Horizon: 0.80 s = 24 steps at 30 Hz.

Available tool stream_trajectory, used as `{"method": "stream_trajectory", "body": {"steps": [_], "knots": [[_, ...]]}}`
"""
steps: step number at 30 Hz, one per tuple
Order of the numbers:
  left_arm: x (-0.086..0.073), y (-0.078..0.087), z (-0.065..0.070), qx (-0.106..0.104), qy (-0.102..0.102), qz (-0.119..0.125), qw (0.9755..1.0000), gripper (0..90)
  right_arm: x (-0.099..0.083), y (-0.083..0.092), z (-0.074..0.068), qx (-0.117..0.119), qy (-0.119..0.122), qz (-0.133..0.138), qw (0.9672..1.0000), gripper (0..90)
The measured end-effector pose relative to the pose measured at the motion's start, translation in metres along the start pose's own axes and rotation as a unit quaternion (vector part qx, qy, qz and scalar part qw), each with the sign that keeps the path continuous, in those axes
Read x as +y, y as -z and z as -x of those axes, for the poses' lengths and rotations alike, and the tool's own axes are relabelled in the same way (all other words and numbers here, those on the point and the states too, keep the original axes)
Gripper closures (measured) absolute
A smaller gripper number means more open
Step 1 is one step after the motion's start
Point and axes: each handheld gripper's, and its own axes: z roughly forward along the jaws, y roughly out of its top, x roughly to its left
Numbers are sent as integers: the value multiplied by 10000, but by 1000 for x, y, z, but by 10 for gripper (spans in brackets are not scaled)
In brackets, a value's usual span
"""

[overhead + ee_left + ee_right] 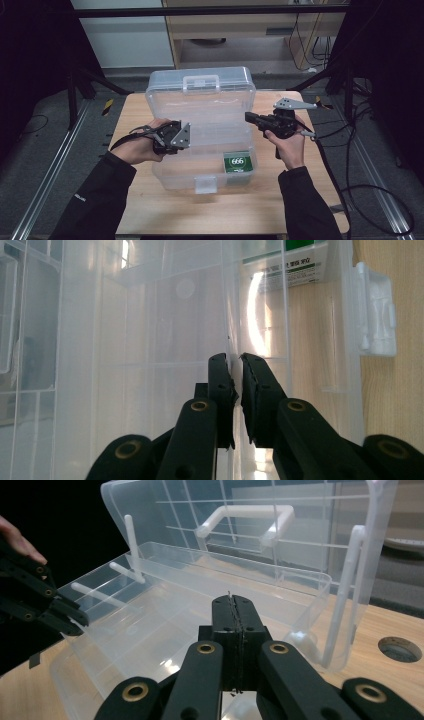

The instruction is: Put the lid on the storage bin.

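Note:
A clear plastic box point(200, 125) stands on the wooden table point(150, 200) with its lid point(200, 87) tilted up and back. Inside it, at the front right, lies a green pack marked 666 point(237, 162). My left gripper point(180, 141) is at the box's left side. In the left gripper view its jaws point(235, 360) pinch a thin clear wall of the box point(230, 315). My right gripper point(248, 116) hovers at the box's right edge, shut with nothing between its jaws point(234, 600). It points across the box's clear tray point(165, 615) at the left gripper point(65, 622).
The lid carries a white handle point(245, 517) and white hinge arms point(345, 595). A white latch point(206, 185) hangs on the box's front. There is a round hole point(400, 649) in the table to the right. Cables trail off the right edge point(350, 165).

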Motion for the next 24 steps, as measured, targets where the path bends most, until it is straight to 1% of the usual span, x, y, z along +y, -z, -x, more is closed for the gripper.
{"method": "stream_trajectory", "body": {"steps": [4,7,14,24], "knots": [[0,0,1,-18,-6,4,10000,827,0,-3,7,-115,-95,1,9999,900],[0,0,1,-48,3,11,10000,826,0,-6,10,-131,-137,-51,9998,900],[-1,-1,3,-77,23,31,10000,826,0,-8,14,-173,-203,-96,9996,900],[-2,-2,6,-86,44,91,9999,824,1,-8,17,-231,-209,-134,9994,900]]}}
